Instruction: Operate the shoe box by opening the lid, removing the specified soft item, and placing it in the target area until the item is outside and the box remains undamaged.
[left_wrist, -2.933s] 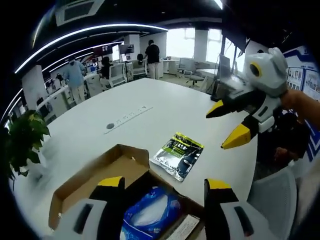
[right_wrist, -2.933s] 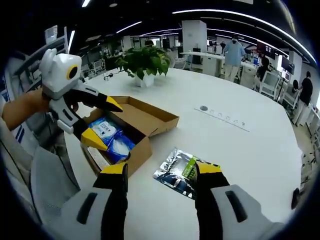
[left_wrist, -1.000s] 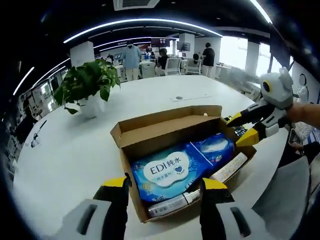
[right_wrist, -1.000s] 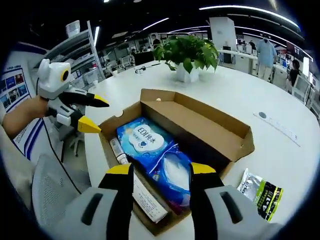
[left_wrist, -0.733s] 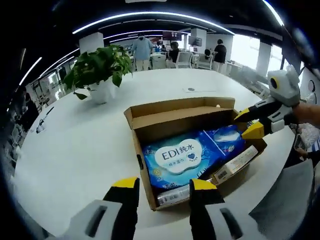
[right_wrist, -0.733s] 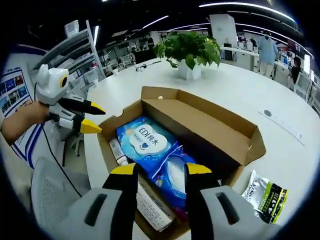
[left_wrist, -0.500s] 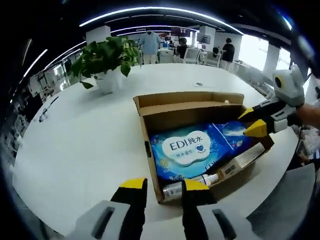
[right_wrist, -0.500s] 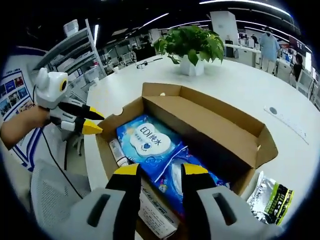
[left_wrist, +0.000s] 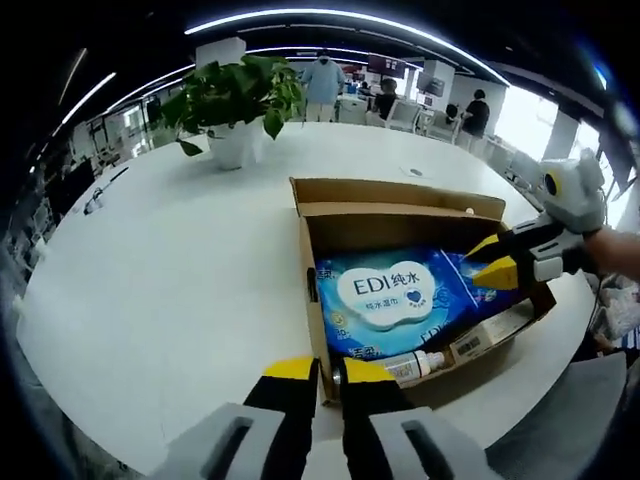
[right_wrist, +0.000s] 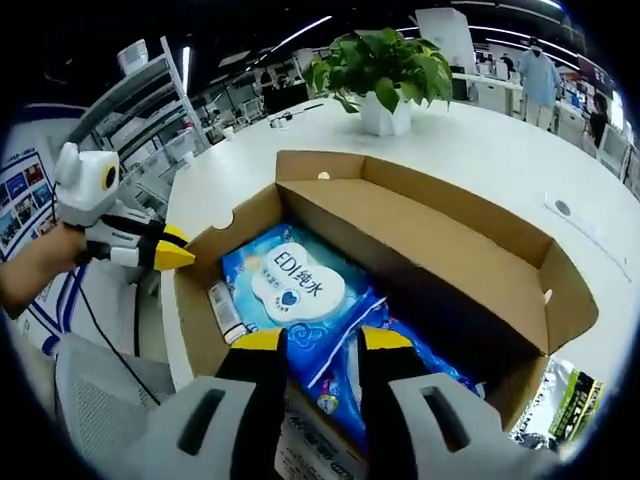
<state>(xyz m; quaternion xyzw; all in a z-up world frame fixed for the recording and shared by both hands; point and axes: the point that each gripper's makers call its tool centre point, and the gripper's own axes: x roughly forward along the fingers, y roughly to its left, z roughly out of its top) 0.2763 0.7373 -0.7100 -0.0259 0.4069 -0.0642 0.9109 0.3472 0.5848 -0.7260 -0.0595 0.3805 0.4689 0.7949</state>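
Left gripper view: one open shoe box (left_wrist: 400, 208), two blue wipe packs (left_wrist: 385, 300).

A potted plant (left_wrist: 235, 105) stands far on the white table (left_wrist: 150, 270); a foil pouch (right_wrist: 568, 405) lies near its right edge.

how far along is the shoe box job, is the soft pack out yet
Done: the shoe box lid is open. In hand: the right gripper is down over the blue wipes pack inside the box, fingers either side of the pack's near end; the left gripper sits at the box's near wall. Left: lifting the pack out and placing it on the table.
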